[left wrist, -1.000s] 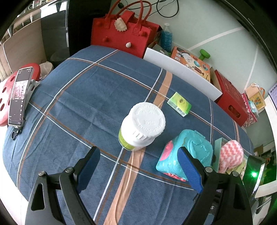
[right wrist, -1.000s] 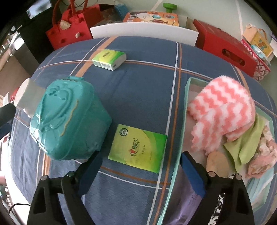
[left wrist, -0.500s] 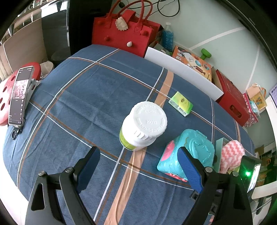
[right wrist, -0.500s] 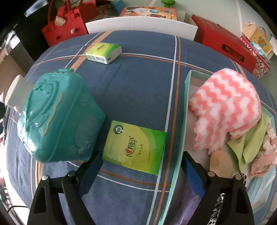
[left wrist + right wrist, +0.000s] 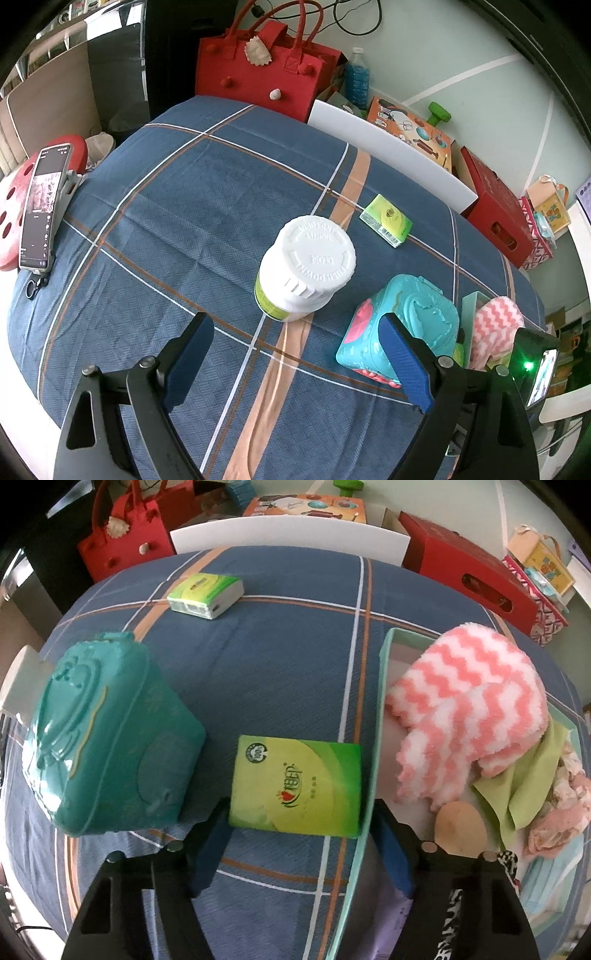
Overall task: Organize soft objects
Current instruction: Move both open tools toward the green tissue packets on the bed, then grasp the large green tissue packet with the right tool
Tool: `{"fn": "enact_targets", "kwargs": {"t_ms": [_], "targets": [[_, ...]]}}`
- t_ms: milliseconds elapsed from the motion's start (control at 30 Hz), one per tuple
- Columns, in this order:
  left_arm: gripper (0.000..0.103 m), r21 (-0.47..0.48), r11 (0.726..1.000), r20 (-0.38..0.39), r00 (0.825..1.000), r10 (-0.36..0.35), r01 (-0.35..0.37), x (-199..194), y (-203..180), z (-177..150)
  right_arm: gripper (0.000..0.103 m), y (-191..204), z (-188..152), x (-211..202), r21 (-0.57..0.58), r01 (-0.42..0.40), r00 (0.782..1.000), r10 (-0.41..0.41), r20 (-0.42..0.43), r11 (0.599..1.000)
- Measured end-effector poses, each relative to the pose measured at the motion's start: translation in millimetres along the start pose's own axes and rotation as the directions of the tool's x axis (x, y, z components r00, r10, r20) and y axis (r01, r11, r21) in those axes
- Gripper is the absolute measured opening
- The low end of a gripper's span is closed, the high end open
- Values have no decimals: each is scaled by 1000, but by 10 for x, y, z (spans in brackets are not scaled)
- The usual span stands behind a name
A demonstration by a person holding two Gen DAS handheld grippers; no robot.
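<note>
Blue plaid tablecloth covers the table. Mint-green open storage box, at right, holds a pink-and-white zigzag fleece cloth with other fabrics. Teal plastic wipes case lies left. Flat green tissue pack lies between case and box wall, near both. Right gripper: jaws have just been closing, straddling the pack's near edge, not yet pressing. Judgement: centre, squeeze gently, clear the box rim. Left gripper: fingers apart, empty.

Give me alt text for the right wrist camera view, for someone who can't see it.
The right gripper has just been closing its jaws around a flat green tissue pack on a blue plaid cloth. A teal plastic case lies to its left; a tray with a pink zigzag towel to its right.
</note>
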State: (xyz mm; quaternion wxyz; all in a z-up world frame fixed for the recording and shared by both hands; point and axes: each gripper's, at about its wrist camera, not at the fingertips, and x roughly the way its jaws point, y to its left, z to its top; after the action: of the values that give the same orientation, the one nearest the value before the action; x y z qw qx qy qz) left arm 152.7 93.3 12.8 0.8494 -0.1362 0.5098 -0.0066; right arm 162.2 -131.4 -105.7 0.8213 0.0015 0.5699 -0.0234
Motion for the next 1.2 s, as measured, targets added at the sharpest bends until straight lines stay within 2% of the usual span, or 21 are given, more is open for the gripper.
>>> {"fn": "enact_targets", "kwargs": {"t_ms": [367,900,1200], "targets": [[91,5,1000,-1,1000,6,-6,5,-16,-3,72,-91,-8,-18,-1,-10,1000,10,2,1000],[91,0,1000,-2,1000,-9,9,-4,18,2,73,-173,-15,-268,-35,-36,999,36,2,999],[91,-17,999,-6,1000,-29,29,-4,77,1,73,-175,-32,-603,-58,-21,996,25,80,998]]}}
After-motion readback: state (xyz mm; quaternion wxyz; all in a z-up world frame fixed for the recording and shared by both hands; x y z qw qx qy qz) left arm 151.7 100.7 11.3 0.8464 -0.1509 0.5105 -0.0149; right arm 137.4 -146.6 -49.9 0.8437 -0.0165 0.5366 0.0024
